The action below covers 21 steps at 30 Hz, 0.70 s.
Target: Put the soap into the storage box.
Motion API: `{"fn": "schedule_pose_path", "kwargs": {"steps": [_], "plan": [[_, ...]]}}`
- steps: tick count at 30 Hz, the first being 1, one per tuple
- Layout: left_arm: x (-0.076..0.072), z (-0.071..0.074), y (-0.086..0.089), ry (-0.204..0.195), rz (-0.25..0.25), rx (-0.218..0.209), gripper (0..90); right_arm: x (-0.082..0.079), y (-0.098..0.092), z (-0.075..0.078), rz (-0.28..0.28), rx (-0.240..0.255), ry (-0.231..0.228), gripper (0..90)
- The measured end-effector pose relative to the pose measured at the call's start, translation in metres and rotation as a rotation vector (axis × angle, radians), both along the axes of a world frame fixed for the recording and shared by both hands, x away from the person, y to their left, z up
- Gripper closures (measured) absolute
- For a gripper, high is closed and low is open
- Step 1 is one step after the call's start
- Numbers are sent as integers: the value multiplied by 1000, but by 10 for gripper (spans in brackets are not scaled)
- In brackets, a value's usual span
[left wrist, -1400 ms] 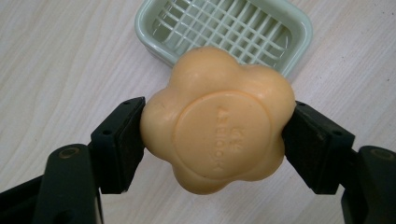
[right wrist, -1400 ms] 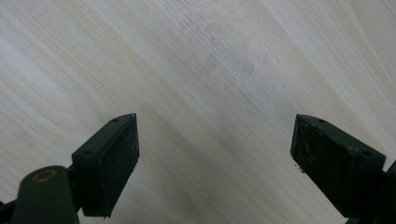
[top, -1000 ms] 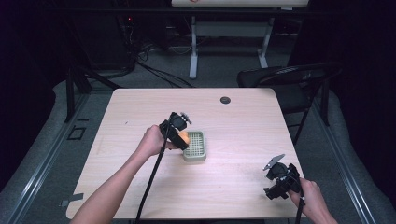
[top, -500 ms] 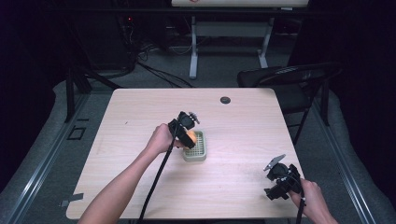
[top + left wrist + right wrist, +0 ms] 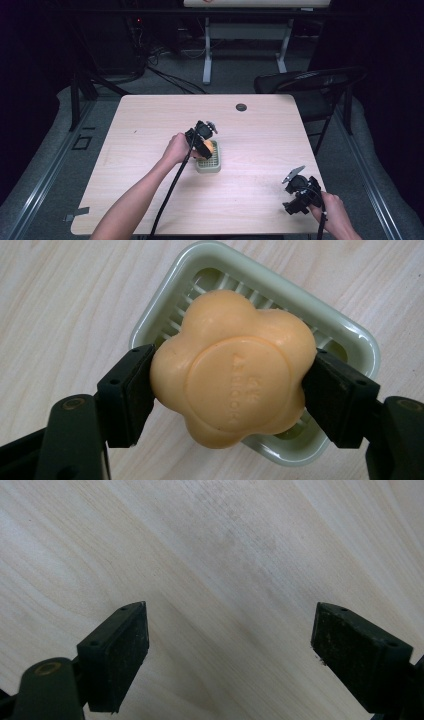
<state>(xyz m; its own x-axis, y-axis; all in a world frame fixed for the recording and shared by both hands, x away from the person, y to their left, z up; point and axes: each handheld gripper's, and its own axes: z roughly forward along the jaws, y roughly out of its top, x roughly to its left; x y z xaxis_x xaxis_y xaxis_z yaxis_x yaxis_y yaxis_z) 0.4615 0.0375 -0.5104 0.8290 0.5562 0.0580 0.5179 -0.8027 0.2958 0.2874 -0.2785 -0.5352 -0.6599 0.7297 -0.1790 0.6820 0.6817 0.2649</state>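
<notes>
**Soap over the dish, not yet set down**

My left gripper (image 5: 227, 390) has its jaws clenched on the orange soap (image 5: 232, 365), the green soap dish (image 5: 345, 332) just beyond them. Lowering and release remain. My right gripper (image 5: 230, 645) idles, jaws parted over bare tabletop (image 5: 225, 545).

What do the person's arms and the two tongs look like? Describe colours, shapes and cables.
Both forearms are bare, with no sleeves in view. The left tongs and right tongs have black jaws ending in flat rectangular pads. A black cable trails from the left one; a grey three-cornered plate tops the right.
</notes>
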Motion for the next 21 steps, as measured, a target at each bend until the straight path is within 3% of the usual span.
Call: {"fn": "schedule_pose_path", "kwargs": {"steps": [4, 6, 8, 17, 21], "plan": [[1, -2, -2, -1, -4, 0, 269, 0, 0, 1, 5, -25, 8, 150], [1, -3, -4, -3, -7, 1, 269, 0, 0, 0, 1, 5, 10, 150], [2, -5, -6, -2, -16, 14, 269, 1, 0, 1, 11, -17, 19, 150], [4, -11, -13, 19, -18, 34, 268, 0, 0, -1, 1, 2, 7, 150], [4, -11, -13, 22, -18, 33, 268, 1, 0, 2, 14, -27, 21, 150]]}}
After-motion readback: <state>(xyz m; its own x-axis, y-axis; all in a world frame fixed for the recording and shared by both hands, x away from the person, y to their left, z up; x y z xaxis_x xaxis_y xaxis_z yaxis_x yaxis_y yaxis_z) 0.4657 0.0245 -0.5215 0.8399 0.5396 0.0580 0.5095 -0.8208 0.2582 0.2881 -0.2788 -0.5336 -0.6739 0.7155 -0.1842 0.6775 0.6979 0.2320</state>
